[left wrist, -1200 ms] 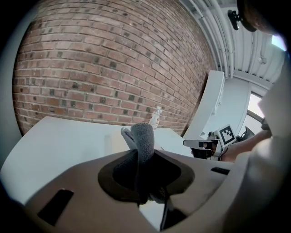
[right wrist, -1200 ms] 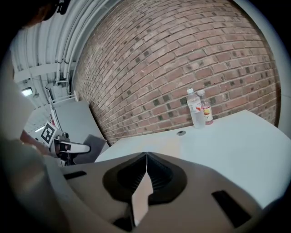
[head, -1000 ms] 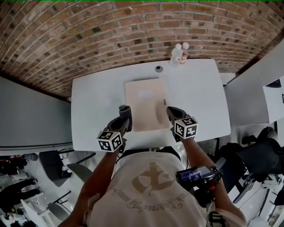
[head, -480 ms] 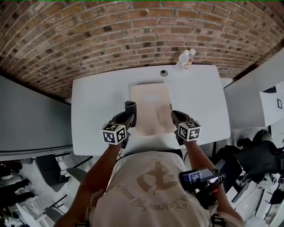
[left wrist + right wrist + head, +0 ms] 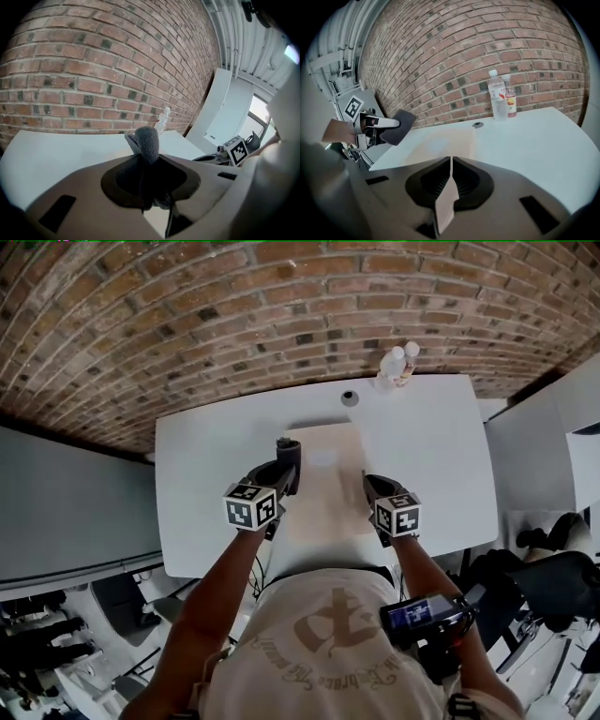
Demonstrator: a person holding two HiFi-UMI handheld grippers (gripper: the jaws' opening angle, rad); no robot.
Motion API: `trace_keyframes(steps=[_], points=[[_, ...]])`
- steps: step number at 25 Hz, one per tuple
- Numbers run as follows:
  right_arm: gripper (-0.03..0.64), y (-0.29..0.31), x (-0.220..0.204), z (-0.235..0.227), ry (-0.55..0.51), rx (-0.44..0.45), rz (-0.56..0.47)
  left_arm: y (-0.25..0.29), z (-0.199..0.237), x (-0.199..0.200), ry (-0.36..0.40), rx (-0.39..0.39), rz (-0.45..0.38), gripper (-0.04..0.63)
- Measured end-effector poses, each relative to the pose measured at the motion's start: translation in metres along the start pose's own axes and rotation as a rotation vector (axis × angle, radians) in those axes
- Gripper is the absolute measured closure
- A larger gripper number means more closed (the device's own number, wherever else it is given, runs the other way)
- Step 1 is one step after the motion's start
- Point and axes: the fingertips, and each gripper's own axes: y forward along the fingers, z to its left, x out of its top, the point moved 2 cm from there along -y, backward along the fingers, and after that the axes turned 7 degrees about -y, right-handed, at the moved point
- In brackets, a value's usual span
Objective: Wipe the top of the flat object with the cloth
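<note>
White bench set against a brick wall; two bottles and a round insert at its far edge.

Flat object: beige, lying mid-bench, long axis running from the person toward the wall.

Left claw: pinching a grey cloth beside the object's left edge.

Right claw: pressed together on the object's right edge.

Cloth — dark grey, fuzzy, bunched into upright wad, pinched in left tool, at flat object's left edge; contact unclear. Flat object — thin pale-beige rectangle, flat on white worktop, long side running away from person; thin strip at right edge nipped in right tool.
</note>
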Motion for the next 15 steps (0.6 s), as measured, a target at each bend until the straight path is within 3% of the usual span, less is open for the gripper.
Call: trace_keyframes(steps=[2, 5, 11, 15], points=[[0.583, 0.009, 0.001, -0.006, -0.005, 0.014, 0.021, 0.021, -0.002, 0.008, 0.012, 0.002, 0.028, 0.491], [0.487, 0.021, 0.001, -0.013, 0.009, 0.037, 0.047, 0.054, -0.003, 0.022, 0.005, -0.002, 0.077, 0.491], [0.454, 0.039, -0.005, -0.027, 0.002, 0.040, 0.135, 0.118, -0.008, 0.056, 0.027, -0.010, 0.145, 0.491], [0.454, 0.045, -0.013, -0.028, 0.063, 0.084, 0.156, 0.157, -0.008, 0.064, 0.064, -0.022, 0.206, 0.491]])
